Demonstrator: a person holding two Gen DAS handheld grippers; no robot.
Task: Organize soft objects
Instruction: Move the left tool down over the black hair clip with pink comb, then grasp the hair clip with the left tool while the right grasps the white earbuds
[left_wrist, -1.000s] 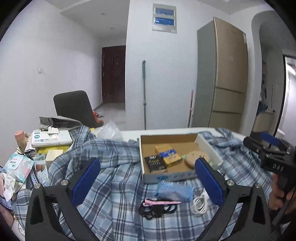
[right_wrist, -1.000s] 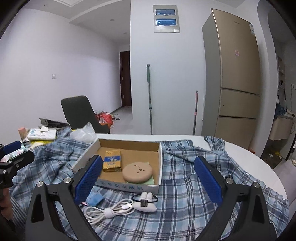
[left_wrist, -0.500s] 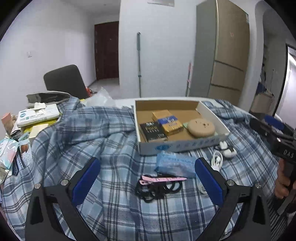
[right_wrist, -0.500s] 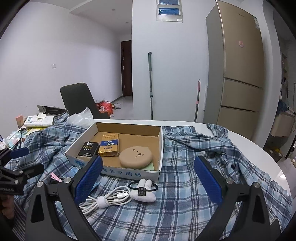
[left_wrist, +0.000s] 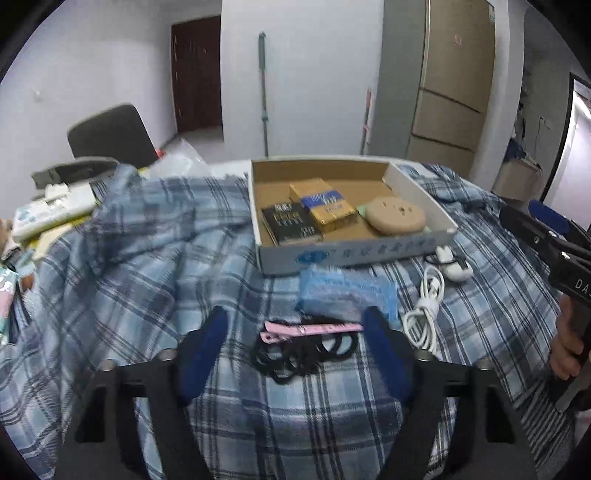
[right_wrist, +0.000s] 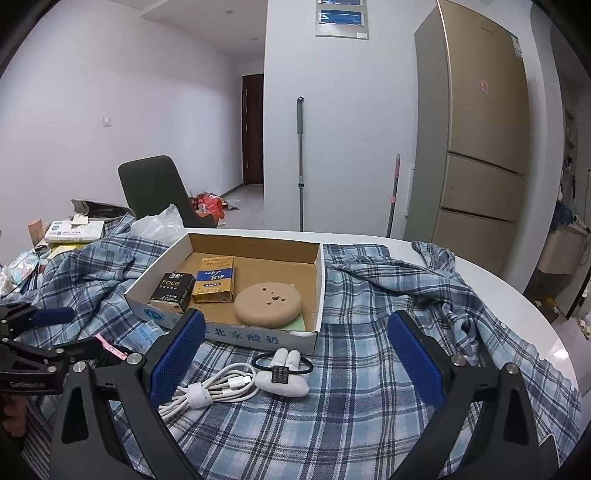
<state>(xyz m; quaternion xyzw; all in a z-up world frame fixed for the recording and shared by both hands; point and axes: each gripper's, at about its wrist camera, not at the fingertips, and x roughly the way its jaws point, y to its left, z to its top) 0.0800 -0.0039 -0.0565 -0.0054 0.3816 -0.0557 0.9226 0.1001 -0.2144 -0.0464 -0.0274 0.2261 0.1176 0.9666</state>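
Observation:
A blue plaid shirt (left_wrist: 122, 266) covers the table. On it stands an open cardboard box (left_wrist: 354, 253) with two small packs and a tan round pad (left_wrist: 397, 215). In front of the box lie a blue tissue pack (left_wrist: 345, 293), a pink hair clip (left_wrist: 314, 328), black hair ties (left_wrist: 303, 354), a white cable (left_wrist: 424, 314) and a white plush hair tie (right_wrist: 282, 378). My left gripper (left_wrist: 295, 354) is open, its fingers either side of the clip and hair ties. My right gripper (right_wrist: 295, 354) is open above the cable (right_wrist: 218, 387) and plush tie, empty.
Books, packets and clutter (left_wrist: 51, 210) pile up at the table's left edge. A black chair (right_wrist: 155, 188) stands behind the table, a fridge (right_wrist: 476, 122) at the back right. The white table edge (right_wrist: 546, 332) curves round on the right.
My left gripper has dropped and moved forward over the clip and hair ties, and its jaws have narrowed. My right gripper has tilted down a little towards the cable.

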